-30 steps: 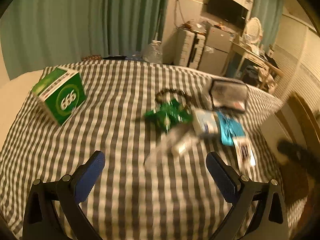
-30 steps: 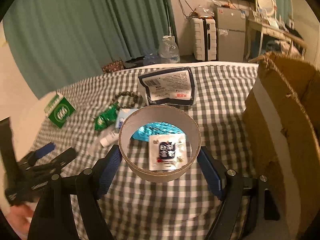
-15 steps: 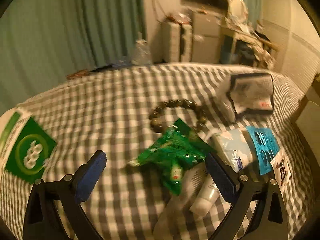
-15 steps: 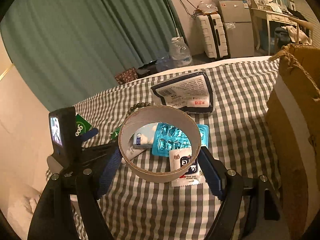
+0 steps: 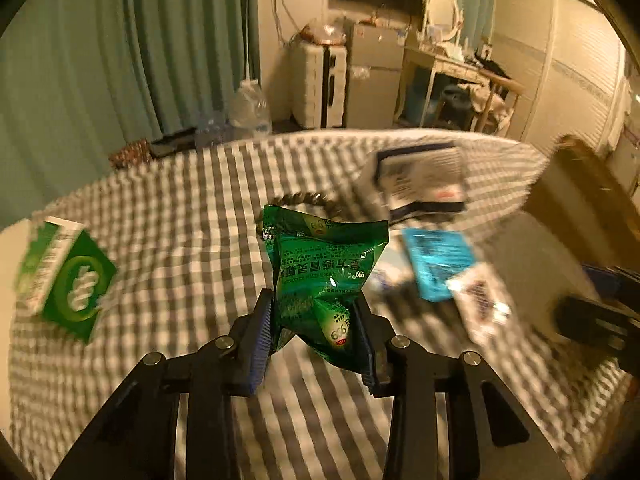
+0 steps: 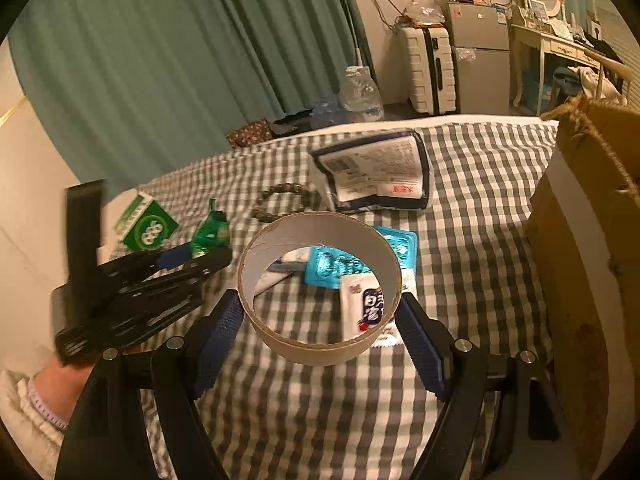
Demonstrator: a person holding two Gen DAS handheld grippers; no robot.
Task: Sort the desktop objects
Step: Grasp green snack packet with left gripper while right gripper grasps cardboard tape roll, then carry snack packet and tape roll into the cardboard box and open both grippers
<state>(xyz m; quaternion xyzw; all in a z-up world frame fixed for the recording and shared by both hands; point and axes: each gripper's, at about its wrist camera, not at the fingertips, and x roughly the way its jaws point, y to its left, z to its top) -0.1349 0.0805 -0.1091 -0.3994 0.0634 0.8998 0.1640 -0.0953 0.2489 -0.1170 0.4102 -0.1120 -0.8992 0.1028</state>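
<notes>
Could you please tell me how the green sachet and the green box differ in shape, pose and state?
The green sachet is a soft, crinkled foil packet; the green box is a rigid carton with flat faces. The sachet is lifted off the checked cloth, between the closing jaws of the left tongs; the box rests on the cloth, untouched. The sachet stands upright; the box sits tilted. Both are green with white print.

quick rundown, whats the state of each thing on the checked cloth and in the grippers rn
left hand-held gripper: jaws closing, green sachet between them
green sachet: crumpled, pinched and lifted
right hand-held gripper: clamped on cardboard ring
cardboard ring: held above the cloth
green box: closed, tilted
bead bracelet: lying flat
blue blister pack: flat, untouched
cardboard box: open at top
</notes>
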